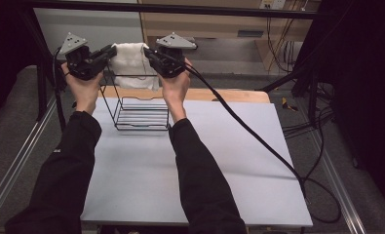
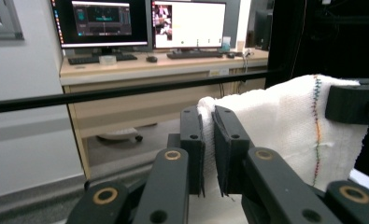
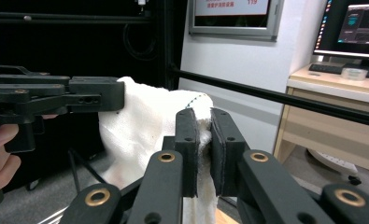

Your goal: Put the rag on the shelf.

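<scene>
A white woven cloth with a line of coloured stitching [image 1: 130, 63] hangs stretched in the air between the two raised hands, above the far edge of the pale grey table [image 1: 190, 165] and over a black wire basket [image 1: 140, 113] that stands on it. The left hand-held gripper [image 2: 209, 140] is clenched on one upper corner of the cloth, and the right hand-held gripper [image 3: 203, 140] is clenched on the opposite corner. The cloth's lower edge droops just above the basket's rim.
</scene>
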`<state>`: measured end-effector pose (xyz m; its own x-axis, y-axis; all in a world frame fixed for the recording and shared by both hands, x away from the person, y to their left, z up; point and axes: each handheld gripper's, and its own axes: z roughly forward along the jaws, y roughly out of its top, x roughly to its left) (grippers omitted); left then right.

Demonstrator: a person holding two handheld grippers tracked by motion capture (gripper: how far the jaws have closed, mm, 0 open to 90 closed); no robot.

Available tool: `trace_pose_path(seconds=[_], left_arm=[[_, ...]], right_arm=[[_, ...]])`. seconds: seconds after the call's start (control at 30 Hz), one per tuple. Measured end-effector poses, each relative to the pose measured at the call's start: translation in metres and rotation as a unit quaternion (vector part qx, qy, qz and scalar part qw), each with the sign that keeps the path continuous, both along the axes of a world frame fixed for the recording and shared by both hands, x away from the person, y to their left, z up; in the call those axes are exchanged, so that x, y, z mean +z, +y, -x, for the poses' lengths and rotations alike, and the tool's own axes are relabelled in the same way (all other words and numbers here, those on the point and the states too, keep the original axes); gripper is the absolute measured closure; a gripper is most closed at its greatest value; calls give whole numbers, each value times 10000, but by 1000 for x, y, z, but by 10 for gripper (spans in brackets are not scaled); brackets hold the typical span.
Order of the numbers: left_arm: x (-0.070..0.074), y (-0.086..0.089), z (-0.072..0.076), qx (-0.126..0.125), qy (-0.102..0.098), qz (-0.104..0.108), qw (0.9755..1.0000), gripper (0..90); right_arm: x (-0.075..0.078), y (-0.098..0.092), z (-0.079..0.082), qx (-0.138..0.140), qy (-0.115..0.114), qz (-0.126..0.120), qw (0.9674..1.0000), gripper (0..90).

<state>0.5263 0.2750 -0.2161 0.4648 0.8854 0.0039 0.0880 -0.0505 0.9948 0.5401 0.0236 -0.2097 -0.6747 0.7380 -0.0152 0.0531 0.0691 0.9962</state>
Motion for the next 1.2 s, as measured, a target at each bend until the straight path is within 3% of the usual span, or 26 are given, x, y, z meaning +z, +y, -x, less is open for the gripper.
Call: trace_pose_path(seconds=[0.37,0.53,0.73,1.0,1.2], left_arm=[[-12,12,15,-93,-65,35,9999,822],[-11,12,20,-152,-110,5,9998,821],[-19,14,29,-253,-124,90,9996,816],[-14,18,40,-271,-259,35,9993,820],[-18,19,48,-349,-225,-6,9991,815]], right_arm=[[-10,8,5,105,0,94,9999,824],[-9,7,11,146,-60,138,9998,821],[-13,3,17,201,13,141,9997,817],[-10,0,23,317,-132,157,9993,818],[-11,0,29,392,-132,210,9989,817]])
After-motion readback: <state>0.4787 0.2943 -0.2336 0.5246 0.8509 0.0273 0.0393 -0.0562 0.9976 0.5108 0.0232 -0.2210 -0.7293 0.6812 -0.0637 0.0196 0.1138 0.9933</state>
